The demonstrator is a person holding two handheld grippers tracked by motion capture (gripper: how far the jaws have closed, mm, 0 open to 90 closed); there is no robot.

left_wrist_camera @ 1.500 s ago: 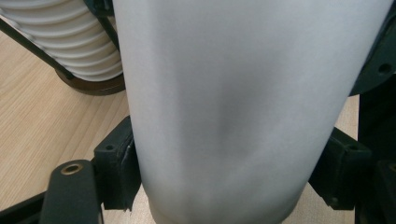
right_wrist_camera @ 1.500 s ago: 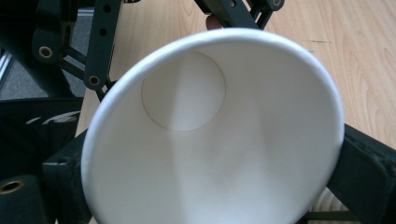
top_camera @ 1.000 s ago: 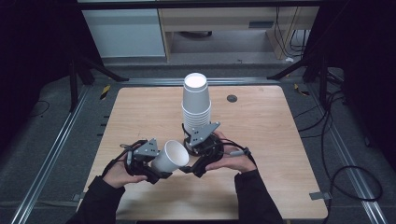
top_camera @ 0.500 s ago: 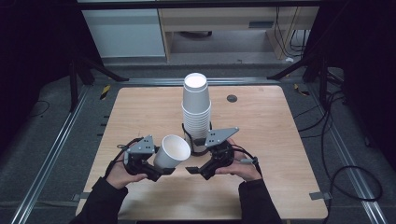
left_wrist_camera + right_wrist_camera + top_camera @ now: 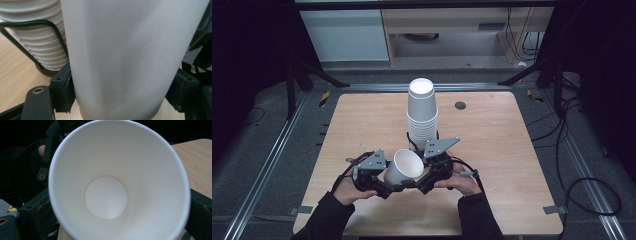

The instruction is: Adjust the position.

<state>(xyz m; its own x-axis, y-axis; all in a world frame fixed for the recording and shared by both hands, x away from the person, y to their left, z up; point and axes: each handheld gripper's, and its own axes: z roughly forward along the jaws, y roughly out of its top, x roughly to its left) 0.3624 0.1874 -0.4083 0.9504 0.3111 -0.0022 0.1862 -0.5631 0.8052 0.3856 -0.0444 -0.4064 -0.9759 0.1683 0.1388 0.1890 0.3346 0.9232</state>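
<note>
At six o'clock from the cup stack (image 5: pixel 422 112), I am clamping the paper cup (image 5: pixel 403 166) in my left gripper (image 5: pixel 384 186); light, crushable, so I'm squeezing its wall gently; my right gripper (image 5: pixel 422 184) is flanking its rim, grip uncertain.

cup stack (image 5: pixel 422 114) just behind grippers, bare table (image 5: pixel 512 165) either side

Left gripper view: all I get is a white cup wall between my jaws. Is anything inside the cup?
Observer: No. The right gripper view looks straight into the cup, and it is empty.
Operator: How does it lie?
Observer: In the high view it is tilted, mouth towards the right hand-held gripper.
Operator: Is that one gripping it too?
Observer: Its jaws flank the rim, but I cannot tell whether they touch it.
</note>
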